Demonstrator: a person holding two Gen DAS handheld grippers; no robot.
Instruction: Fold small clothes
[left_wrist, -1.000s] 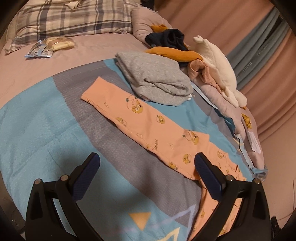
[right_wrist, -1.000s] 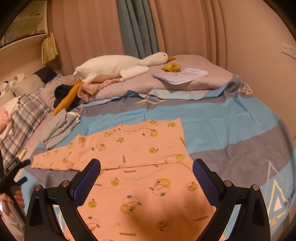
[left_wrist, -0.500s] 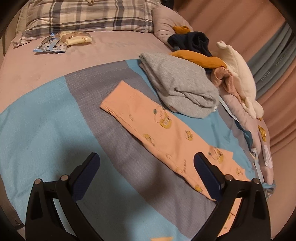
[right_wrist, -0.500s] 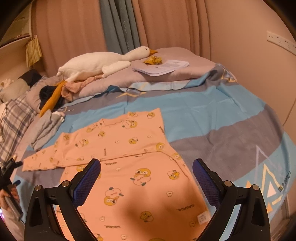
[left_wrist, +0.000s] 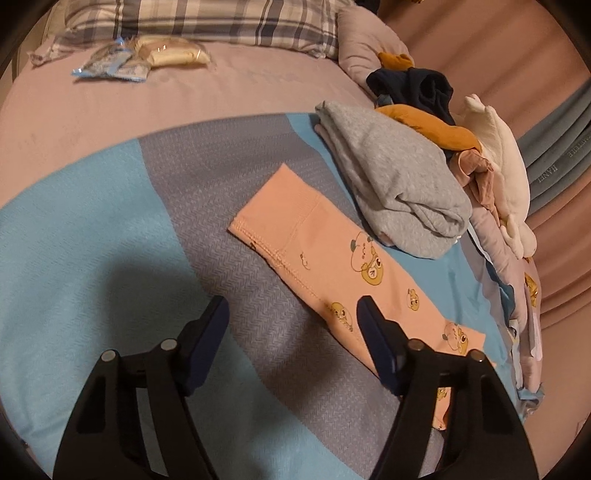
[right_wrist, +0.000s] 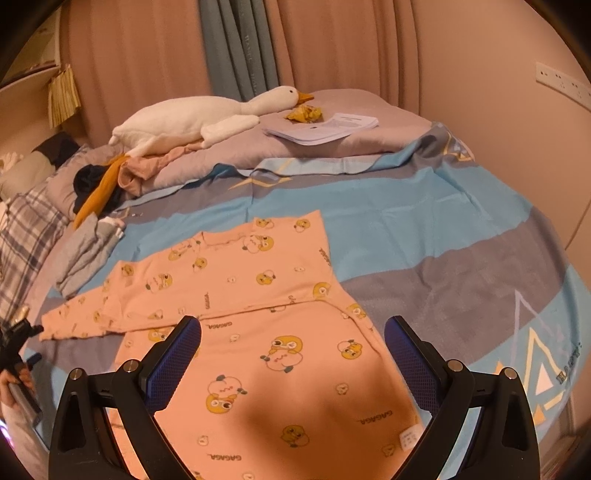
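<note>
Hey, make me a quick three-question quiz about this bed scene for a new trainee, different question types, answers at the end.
1. True or false: the peach shirt lies flat with one long sleeve stretched out sideways.
2. Multiple choice: what lies right beside the sleeve's cuff end? A) the white goose plush B) the grey folded garment C) the stack of papers
3. Fill in: the left claw, its jaws closing, has only ____ between its fingers, with the sleeve under its right finger.

Key: 1 true; 2 B; 3 bedspread. The right claw hangs open above the shirt, gripping nothing.
</note>
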